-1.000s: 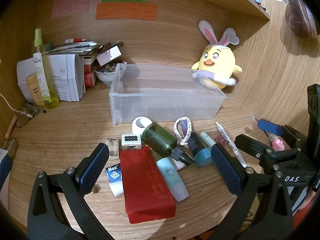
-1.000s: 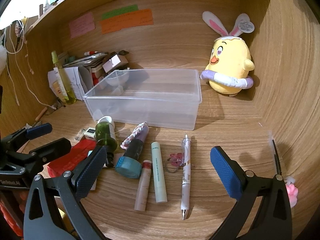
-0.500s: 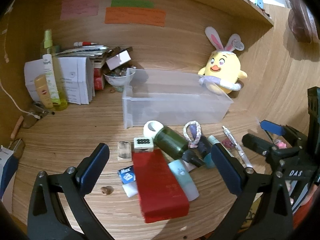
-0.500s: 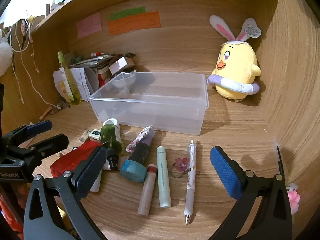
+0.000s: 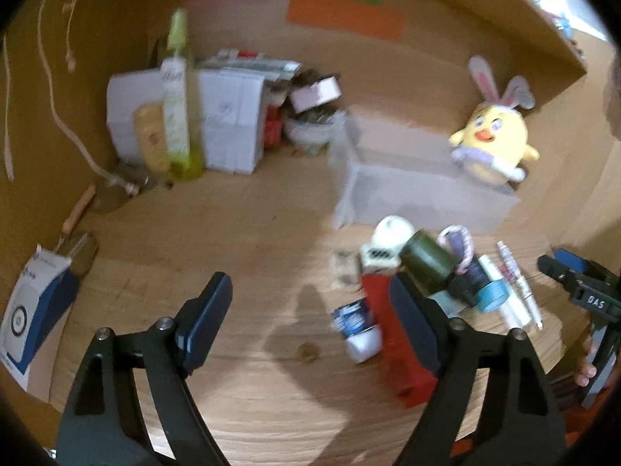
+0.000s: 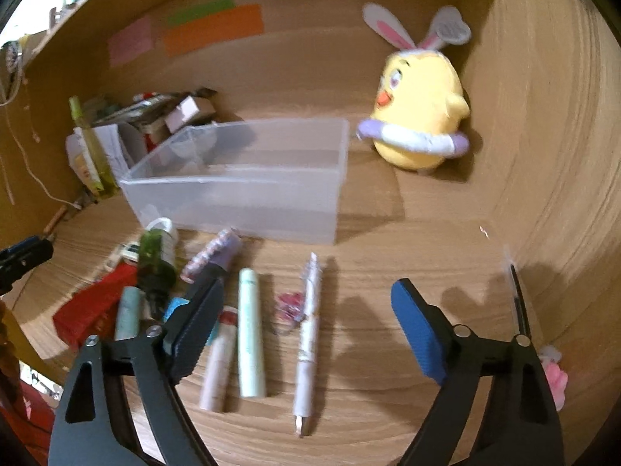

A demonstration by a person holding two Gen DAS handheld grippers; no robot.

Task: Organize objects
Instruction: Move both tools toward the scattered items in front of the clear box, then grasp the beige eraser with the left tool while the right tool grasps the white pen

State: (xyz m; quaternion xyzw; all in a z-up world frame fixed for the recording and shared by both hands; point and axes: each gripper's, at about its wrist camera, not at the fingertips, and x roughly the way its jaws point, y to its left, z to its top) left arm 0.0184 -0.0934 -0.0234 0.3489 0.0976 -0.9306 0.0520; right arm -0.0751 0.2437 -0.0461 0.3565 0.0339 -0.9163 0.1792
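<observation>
Right wrist view: right gripper (image 6: 304, 320) gapes empty over the pen (image 6: 307, 343); left gripper (image 5: 310, 318) wide, empty, near the bin (image 5: 423, 198).

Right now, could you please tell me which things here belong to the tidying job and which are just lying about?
For the job: clear plastic bin; white pen; pale green tube; dark green bottle; flat red box.

Lying about: yellow chick plush with bunny ears; tall yellow-green spray bottle; sticky notes on the back wall.
</observation>
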